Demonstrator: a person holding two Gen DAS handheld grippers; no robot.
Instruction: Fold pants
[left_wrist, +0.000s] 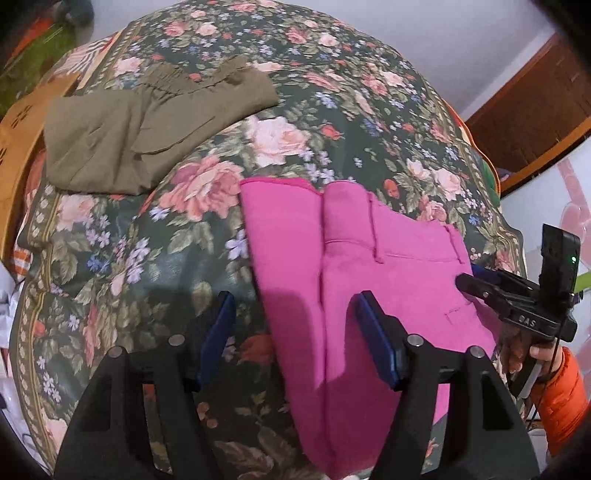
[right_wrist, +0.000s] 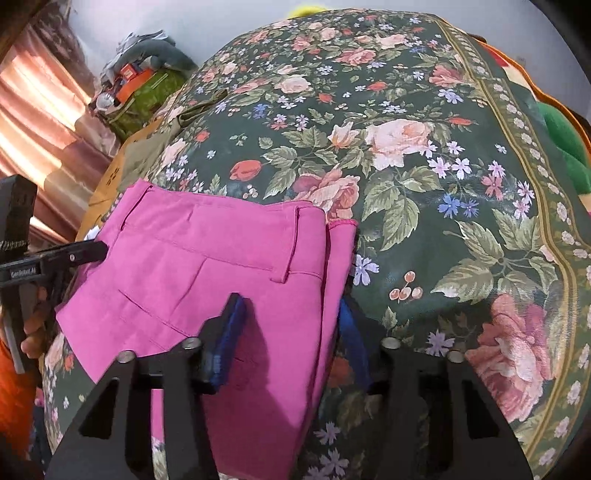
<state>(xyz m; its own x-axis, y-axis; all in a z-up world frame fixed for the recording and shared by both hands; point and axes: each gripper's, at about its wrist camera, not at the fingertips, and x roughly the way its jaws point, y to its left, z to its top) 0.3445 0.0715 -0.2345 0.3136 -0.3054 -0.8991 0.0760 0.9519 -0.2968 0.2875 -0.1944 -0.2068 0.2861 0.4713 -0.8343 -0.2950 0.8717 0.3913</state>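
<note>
Left gripper (left_wrist: 295, 325) gaping, straddling pink pants' (left_wrist: 369, 258) edge, gripping nothing | right gripper (right_wrist: 291, 317) partly open astride their opposite edge; olive pants (left_wrist: 147, 129) beyond

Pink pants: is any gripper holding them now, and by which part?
Nothing seems held. The left gripper and the right gripper each straddle one side edge of the pink pants, with the jaws apart and not pressing on the cloth.

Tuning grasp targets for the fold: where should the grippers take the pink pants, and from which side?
Probably the two long side edges of the pink pants, below the waistband, one gripper per side from outside. They lie flat, already doubled, on the floral cover; flat middle offers no lip. The left gripper and right gripper already straddle opposite edges.
</note>
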